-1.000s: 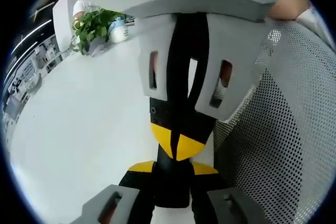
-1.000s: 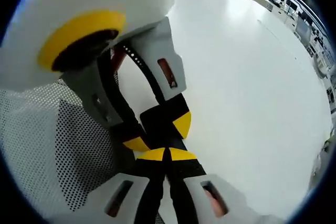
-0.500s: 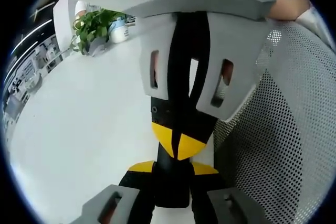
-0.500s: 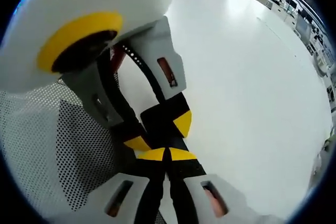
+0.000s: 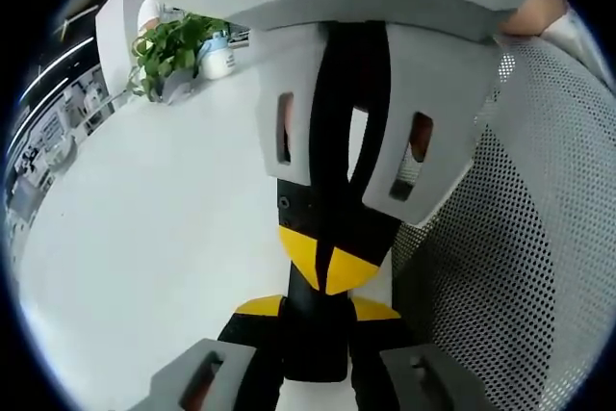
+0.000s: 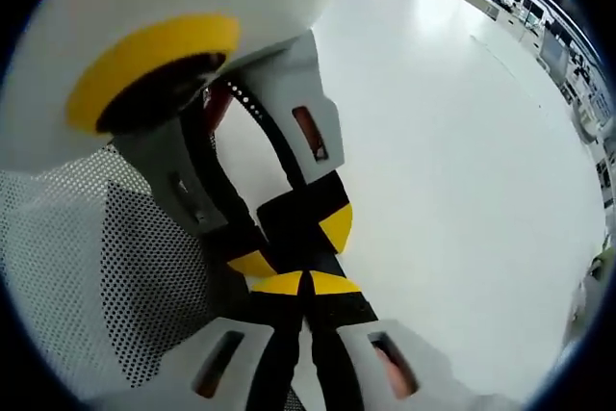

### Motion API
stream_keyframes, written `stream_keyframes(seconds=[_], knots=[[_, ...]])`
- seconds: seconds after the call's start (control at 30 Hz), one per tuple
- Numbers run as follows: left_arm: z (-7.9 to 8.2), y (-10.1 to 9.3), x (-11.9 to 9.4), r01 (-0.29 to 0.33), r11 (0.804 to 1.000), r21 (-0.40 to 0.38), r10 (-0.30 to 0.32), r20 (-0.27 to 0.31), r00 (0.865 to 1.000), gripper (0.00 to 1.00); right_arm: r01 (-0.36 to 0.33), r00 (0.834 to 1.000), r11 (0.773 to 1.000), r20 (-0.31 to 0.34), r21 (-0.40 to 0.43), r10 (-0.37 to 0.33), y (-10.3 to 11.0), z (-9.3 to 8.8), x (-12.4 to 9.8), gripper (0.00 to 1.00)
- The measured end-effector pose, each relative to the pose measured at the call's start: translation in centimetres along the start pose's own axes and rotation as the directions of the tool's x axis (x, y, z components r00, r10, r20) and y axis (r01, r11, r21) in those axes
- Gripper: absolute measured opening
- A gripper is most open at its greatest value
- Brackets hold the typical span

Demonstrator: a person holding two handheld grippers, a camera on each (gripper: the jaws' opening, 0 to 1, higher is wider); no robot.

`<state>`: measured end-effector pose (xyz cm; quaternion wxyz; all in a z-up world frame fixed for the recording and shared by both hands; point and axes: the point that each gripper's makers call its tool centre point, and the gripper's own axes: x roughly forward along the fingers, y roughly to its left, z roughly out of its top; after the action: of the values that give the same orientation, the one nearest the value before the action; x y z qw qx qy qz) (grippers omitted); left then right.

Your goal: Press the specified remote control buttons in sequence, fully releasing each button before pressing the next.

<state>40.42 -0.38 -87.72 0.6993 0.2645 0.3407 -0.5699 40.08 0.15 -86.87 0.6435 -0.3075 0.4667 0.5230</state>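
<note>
A narrow black remote (image 5: 316,344) sits end-on between the yellow-tipped jaws of my left gripper (image 5: 318,310), which is shut on it. No buttons can be made out. My right gripper (image 5: 327,265) comes down from the top of the left gripper view, shut, with its yellow tips resting on the remote. In the right gripper view the right gripper (image 6: 308,284) is shut at the bottom. Its tips meet the remote (image 6: 294,221), which is clamped by the left gripper (image 6: 292,245) reaching in from the upper left.
A grey perforated mesh surface (image 5: 510,267) curves close beside the grippers, also seen as mesh (image 6: 96,286). The white table (image 5: 144,238) spreads out beneath. A potted plant (image 5: 168,45) and a white container (image 5: 219,57) stand at its far edge.
Almost nothing: the two grippers stay tip to tip on the remote, having drawn only a touch closer together.
</note>
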Motion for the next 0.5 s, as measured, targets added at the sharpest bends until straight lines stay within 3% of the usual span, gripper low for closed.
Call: stream_keyframes(seconds=[0.17,0.33,0.5], knots=[[0.03,-0.01,-0.06,0.001,1.000,-0.007,-0.001,0.004,1.000,0.25,-0.030,1.000,0.997,0.003,0.070,0.030,-0.17,0.01,-0.05,0.00],[0.06,-0.06,-0.11,0.001,1.000,-0.005,-0.001,0.001,1.000,0.25,-0.034,0.999,0.995,0.012,0.090,0.033,-0.32,-0.12,-0.24,0.00],[0.08,-0.09,-0.14,0.000,1.000,0.000,0.000,-0.002,1.000,0.25,-0.091,0.994,0.978,0.081,0.188,0.077,-0.25,0.60,-0.91,0.00]])
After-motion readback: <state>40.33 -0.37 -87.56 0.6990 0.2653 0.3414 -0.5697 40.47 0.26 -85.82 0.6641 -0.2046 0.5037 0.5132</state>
